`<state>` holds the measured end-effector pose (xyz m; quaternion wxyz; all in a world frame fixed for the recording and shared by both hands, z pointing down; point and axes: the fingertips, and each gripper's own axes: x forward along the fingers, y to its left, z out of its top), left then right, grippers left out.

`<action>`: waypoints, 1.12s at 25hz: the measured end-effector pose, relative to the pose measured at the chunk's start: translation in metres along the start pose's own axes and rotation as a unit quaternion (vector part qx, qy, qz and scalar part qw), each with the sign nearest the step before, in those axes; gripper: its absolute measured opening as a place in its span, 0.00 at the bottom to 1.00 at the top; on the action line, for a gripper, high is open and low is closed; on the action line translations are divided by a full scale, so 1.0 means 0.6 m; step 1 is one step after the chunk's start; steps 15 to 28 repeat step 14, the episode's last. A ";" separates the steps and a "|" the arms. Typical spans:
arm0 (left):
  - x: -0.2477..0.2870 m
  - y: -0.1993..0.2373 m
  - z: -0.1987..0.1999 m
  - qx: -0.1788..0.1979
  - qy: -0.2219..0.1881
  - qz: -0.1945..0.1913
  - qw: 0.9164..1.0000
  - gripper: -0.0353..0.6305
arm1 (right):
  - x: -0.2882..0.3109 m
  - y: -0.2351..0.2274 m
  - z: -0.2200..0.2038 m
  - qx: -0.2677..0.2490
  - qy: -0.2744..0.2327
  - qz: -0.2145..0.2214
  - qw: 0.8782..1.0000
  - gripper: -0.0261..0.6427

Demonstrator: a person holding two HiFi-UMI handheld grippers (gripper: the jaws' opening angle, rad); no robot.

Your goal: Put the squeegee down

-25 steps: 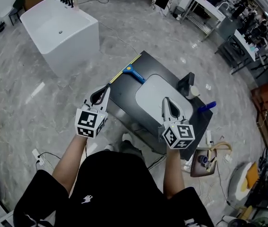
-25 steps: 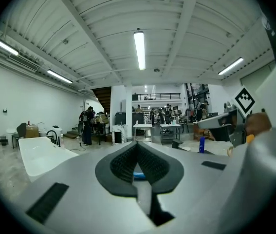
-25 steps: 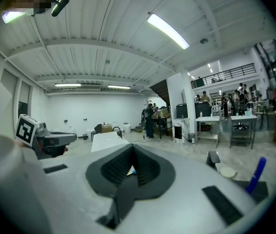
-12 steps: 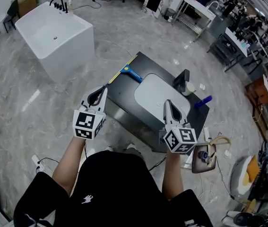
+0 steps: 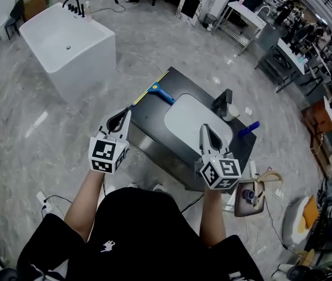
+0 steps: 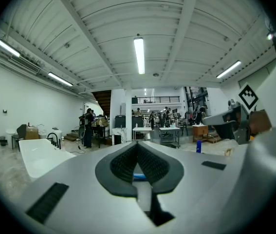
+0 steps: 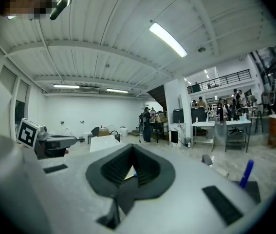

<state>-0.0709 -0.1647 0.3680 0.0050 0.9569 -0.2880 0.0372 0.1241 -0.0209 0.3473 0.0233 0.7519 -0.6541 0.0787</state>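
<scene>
The squeegee [image 5: 156,89] lies flat on the dark bench [image 5: 184,84], its yellow blade along the left edge toward the far corner and its blue handle pointing at the white basin [image 5: 192,117]. Neither claw touches it. The left gripper [image 5: 127,113] hovers by the bench's near left corner, jaws closed on nothing. The right gripper [image 5: 204,129] hangs over the basin's near end, also closed and empty. A white bathtub [image 5: 66,40] stands beyond.
</scene>
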 end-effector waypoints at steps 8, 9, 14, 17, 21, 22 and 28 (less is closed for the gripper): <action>-0.004 0.006 0.001 0.004 -0.001 -0.002 1.000 0.06 | 0.002 0.006 -0.002 0.000 -0.001 -0.002 1.000 0.04; -0.004 0.006 0.000 0.004 -0.001 -0.003 1.000 0.06 | 0.003 0.007 -0.004 -0.001 -0.001 -0.002 1.000 0.04; -0.003 0.014 -0.001 0.009 -0.005 -0.002 1.000 0.06 | 0.009 0.008 -0.008 -0.004 -0.002 -0.003 1.000 0.04; -0.003 0.014 -0.001 0.009 -0.005 -0.002 1.000 0.06 | 0.009 0.008 -0.008 -0.004 -0.002 -0.003 1.000 0.04; -0.003 0.014 -0.001 0.009 -0.005 -0.002 1.000 0.06 | 0.009 0.008 -0.008 -0.004 -0.002 -0.003 1.000 0.04; -0.003 0.014 -0.001 0.009 -0.005 -0.002 1.000 0.06 | 0.009 0.008 -0.008 -0.004 -0.002 -0.003 1.000 0.04; -0.003 0.014 -0.001 0.009 -0.005 -0.002 1.000 0.06 | 0.009 0.008 -0.008 -0.004 -0.002 -0.003 1.000 0.04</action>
